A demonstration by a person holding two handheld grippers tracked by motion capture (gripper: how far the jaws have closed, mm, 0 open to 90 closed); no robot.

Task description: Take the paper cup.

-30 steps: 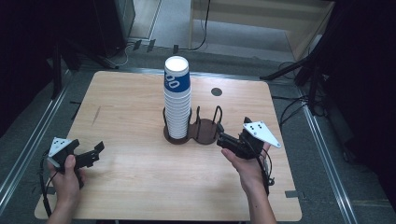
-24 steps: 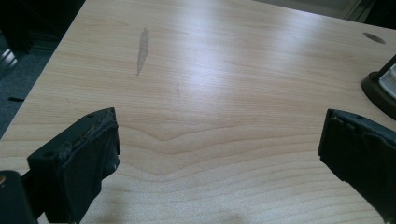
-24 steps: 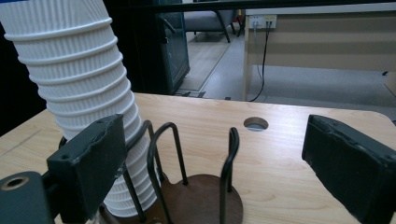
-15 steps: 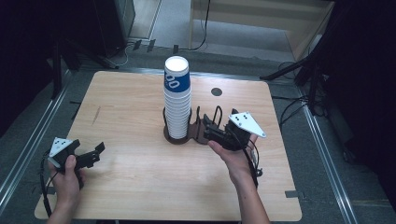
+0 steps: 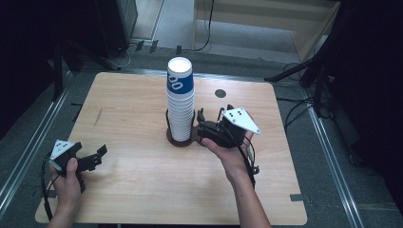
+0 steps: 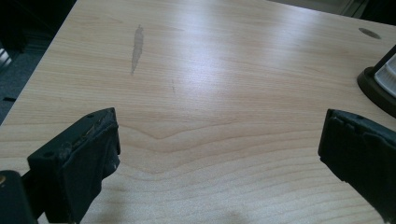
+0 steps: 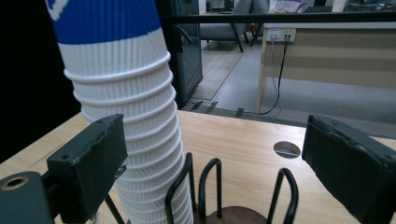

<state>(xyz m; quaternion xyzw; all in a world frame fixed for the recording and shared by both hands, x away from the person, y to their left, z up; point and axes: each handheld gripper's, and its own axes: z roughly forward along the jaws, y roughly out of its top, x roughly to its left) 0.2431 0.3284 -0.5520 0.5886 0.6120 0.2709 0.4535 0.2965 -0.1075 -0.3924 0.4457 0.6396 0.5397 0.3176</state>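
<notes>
A tall stack of white ribbed paper cups point(image 5: 179, 102), the top one banded blue, stands in the left ring of a dark wire cup holder point(image 5: 179, 140) at the table's middle. My right gripper point(image 5: 202, 127) is open, just right of the stack, over the holder's other ring. In the right gripper view the cup stack point(image 7: 135, 116) rises right beside the left jaw, and the holder's wire loops point(image 7: 212, 186) stand between the open right gripper's point(image 7: 219, 163) jaws. My left gripper point(image 5: 91, 151) is open near the front left, above bare wood point(image 6: 205, 116); nothing lies between the left gripper's point(image 6: 217, 158) jaws.
The wooden table point(image 5: 133, 190) has a round cable hole point(image 5: 219, 93) at the back right and a grey smear point(image 5: 97, 117) at the left. Dark floor and metal rails surround it. The holder's base point(image 6: 378, 86) reaches the right edge of the left gripper view.
My right gripper has moved left and slightly up, from the table's right side to the cup holder beside the stack. The left gripper has stayed where it was.
</notes>
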